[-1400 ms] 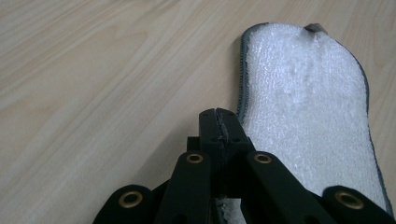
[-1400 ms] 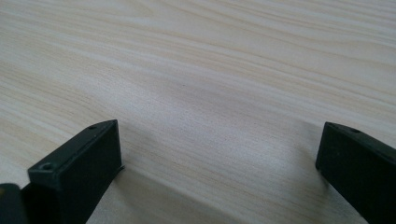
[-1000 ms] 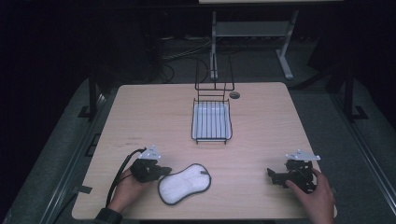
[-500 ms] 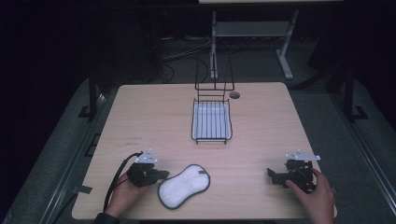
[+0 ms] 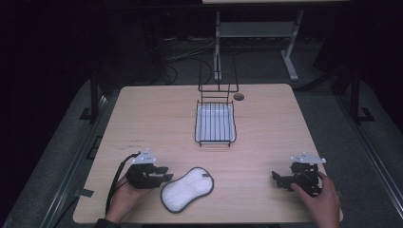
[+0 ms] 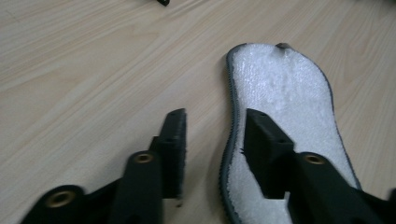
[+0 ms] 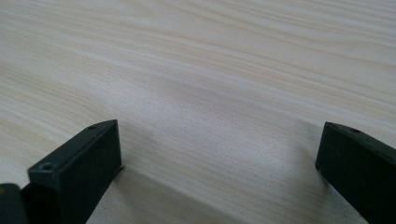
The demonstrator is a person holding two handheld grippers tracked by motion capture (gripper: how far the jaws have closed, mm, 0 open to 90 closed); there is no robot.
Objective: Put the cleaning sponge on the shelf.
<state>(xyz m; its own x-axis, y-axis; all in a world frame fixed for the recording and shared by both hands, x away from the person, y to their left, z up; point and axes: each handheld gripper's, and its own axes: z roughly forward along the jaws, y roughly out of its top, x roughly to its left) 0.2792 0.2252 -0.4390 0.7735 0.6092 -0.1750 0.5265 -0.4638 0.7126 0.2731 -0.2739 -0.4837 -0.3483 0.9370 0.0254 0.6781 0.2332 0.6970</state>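
Note:
A white oval scrubbing pad point(image 5: 187, 188) with a dark stitched rim lies flat near the table's front edge, left of centre. My left gripper point(image 5: 164, 176) rests on the table at the pad's left end. Its jaws have just been opening. In the left gripper view the gripper point(image 6: 215, 126) straddles the rim of the pad point(image 6: 285, 88): one jaw over bare wood, the other over the white face, neither pressing. My right gripper point(image 5: 276, 178) sits at the front right, held by a hand. It point(image 7: 219, 144) stands wide open over bare wood.
A black wire rack point(image 5: 215, 123) with a white tray inside stands at the table's centre back, its tall wire frame rising behind it. A small dark round thing point(image 5: 239, 96) lies by the far edge. The table point(image 5: 142, 118) is light wood with dark floor around.
The left gripper's jaws have spread apart beside the pad. The pad and the right hand have stayed where they were.

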